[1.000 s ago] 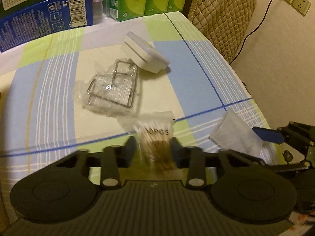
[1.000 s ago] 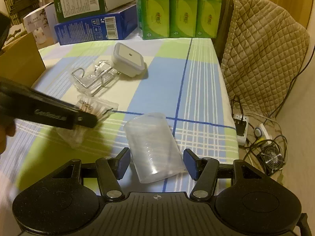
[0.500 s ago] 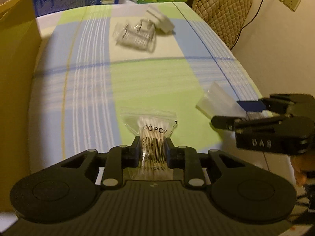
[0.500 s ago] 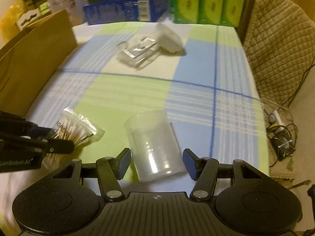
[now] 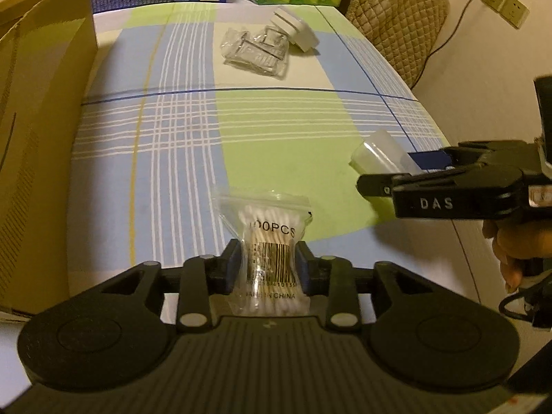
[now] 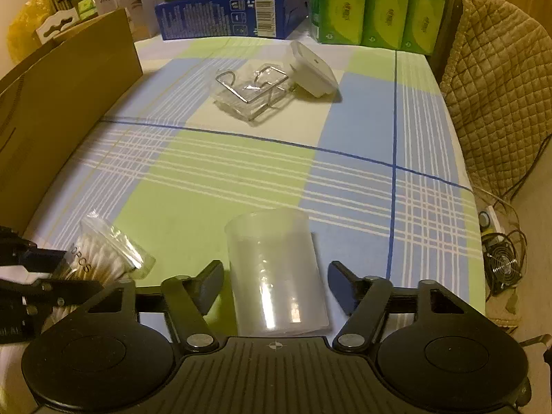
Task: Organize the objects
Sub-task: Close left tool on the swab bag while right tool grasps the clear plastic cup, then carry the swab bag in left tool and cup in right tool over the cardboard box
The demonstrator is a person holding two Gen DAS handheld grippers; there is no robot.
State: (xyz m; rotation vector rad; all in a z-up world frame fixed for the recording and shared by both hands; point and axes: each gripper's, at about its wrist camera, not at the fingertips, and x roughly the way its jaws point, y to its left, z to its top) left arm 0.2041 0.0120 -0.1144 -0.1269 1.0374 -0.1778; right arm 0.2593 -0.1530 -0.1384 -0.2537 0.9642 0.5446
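The left gripper (image 5: 267,264) clamps its fingers on the cotton swab bag (image 5: 268,241); beside it, the right gripper (image 6: 276,281) has its fingers apart around the plastic cup (image 6: 276,272).

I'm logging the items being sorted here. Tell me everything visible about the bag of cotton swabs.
The small clear zip-top plastic bag of cotton swabs holds a bundle of white-tipped, pale-stemmed sticks. It bears black "100PCS" print, a barcode and "IN CHINA". The left tongs are shut on its middle, pinching it in, with the zip end pointing away from the camera. It hangs above the checked blue, green and white tablecloth, apparently clear of it.
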